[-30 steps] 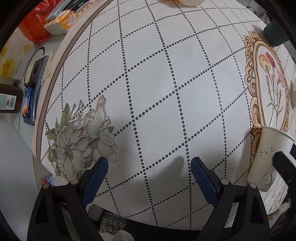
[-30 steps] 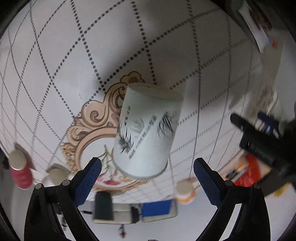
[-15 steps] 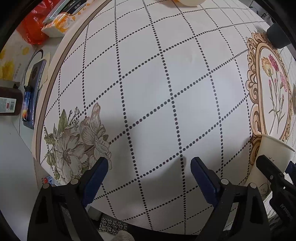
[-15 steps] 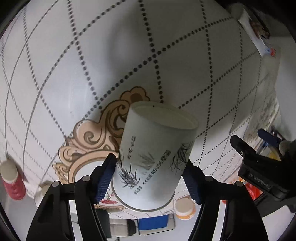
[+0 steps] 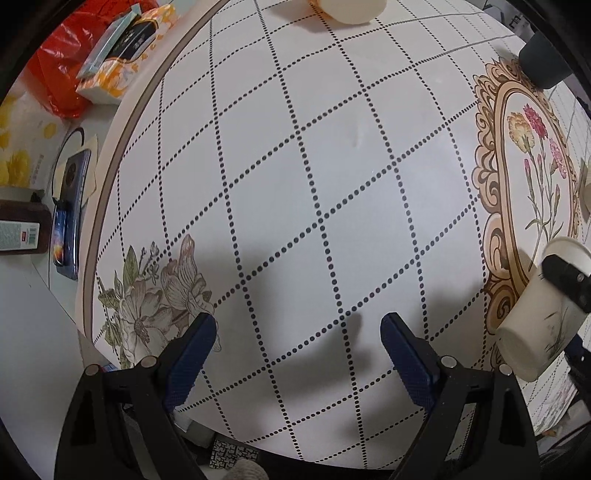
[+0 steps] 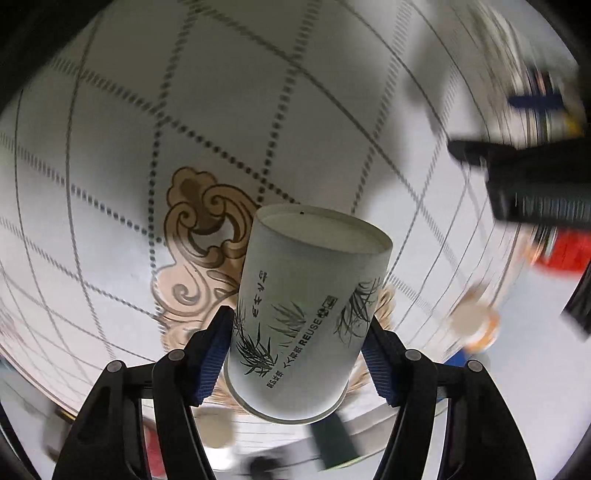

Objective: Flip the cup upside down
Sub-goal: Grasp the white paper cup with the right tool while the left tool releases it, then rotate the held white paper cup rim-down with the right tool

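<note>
A white paper cup (image 6: 306,314) with bamboo print and the word REUSE sits between the blue pads of my right gripper (image 6: 297,332), which is shut on its sides. The cup is off the table and tilted, its flat base pointing away from the camera. In the left wrist view the same cup (image 5: 535,325) shows at the right edge, tipped on its side with a black finger (image 5: 565,280) across it. My left gripper (image 5: 295,350) is open and empty, low over the white dotted tablecloth (image 5: 295,184).
A framed flower print (image 5: 532,166) marks the cloth under the cup. A dark cup (image 5: 546,62) and a cream container (image 5: 347,9) stand at the far side. A phone (image 5: 68,218), a brown bottle (image 5: 22,232) and a red bag (image 5: 66,74) lie left of the table.
My right gripper closed on the cup, lifted it off the table and began tipping it over. The left gripper stayed open and drifted slightly.
</note>
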`<state>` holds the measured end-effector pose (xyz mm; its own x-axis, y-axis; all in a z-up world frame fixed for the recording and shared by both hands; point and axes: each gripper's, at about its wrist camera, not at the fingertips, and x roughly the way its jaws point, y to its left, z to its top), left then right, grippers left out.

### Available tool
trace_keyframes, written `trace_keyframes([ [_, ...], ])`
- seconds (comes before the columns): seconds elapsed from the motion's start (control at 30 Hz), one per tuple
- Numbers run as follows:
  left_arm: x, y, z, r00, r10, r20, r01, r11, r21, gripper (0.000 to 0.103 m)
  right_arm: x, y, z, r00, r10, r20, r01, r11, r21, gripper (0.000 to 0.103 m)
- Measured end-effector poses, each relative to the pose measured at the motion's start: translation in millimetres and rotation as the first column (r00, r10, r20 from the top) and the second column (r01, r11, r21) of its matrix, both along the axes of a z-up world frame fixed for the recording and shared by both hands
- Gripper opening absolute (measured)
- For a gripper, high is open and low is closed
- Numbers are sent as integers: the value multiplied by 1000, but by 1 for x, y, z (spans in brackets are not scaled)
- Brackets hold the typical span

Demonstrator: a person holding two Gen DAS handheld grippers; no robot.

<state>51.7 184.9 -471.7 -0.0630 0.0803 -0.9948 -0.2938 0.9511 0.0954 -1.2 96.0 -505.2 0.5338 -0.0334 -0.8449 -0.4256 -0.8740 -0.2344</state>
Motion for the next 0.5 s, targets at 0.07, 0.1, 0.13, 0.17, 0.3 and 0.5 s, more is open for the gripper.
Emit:
trace_keyframes([
  [0.07, 7, -4, 4, 1000, -11, 2, 11, 1000, 7, 91, 12, 9, 2, 990, -136, -26, 136, 991, 0, 69],
  [0.1, 10, -5, 5, 1000, -15, 3, 15, 1000, 8, 91, 11, 19, 4, 981, -191, -37, 191, 981, -2, 69],
  [0.13, 13, -7, 7, 1000, -21, 4, 21, 1000, 9, 91, 17, 24, 6, 967, -248, -50, 248, 969, -3, 69],
  [0.17, 16, -9, 8, 1000, -28, 5, 28, 1000, 11, 91, 25, 28, 7, 944, -322, -63, 323, 946, -9, 69],
  [0.3, 31, -18, 15, 999, -53, 10, 53, 999, 13, 91, 51, 38, 7, 835, -539, -111, 539, 841, -34, 69],
  [0.5, 50, -34, 28, 996, -83, 18, 83, 996, 15, 91, 89, 45, 5, 620, -771, -148, 770, 634, -77, 69],
])
